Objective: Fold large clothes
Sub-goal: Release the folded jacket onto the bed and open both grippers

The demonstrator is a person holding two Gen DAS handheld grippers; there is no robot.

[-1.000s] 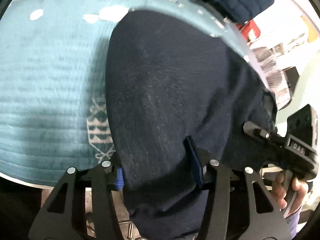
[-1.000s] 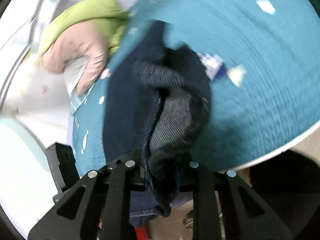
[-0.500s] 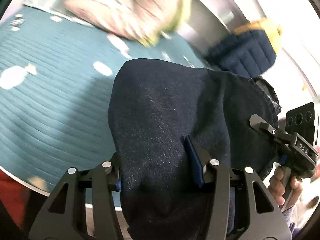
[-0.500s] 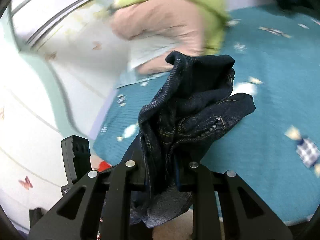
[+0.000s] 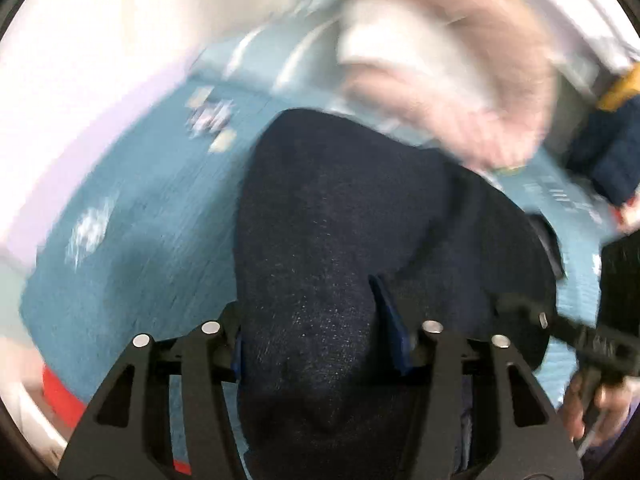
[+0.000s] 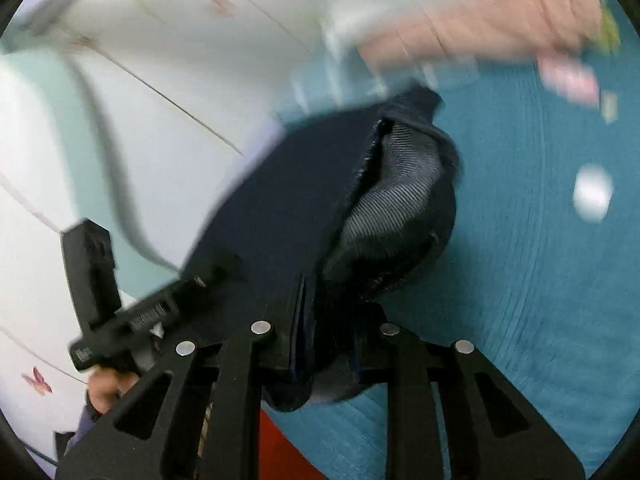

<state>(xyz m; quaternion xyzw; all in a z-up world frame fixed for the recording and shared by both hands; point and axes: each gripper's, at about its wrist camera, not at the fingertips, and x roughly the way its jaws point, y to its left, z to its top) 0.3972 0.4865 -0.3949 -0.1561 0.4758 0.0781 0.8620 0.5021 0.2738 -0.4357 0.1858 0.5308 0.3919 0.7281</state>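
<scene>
Jeans: one dark denim garment [image 5: 332,248], bunched and held up over the teal bedspread [image 5: 132,240], stretched between the two grippers.
Long axis: in the left wrist view it runs from the fingers away toward the pile beyond; in the right wrist view the cloth [image 6: 304,184] spreads up and to the left, with a folded edge showing its ribbed grey inner face at the right.
Left gripper [image 5: 320,344]: clenched on a thick fold of the jeans, blue pads pressed against the cloth on both sides.
Right gripper [image 6: 324,332]: clamped on a hem bundle of the jeans.
Count: one pair of jeans, two grippers, one pink-and-white clothes pile [image 5: 452,68].
Blur: both views smeared, so small details are unclear.
</scene>
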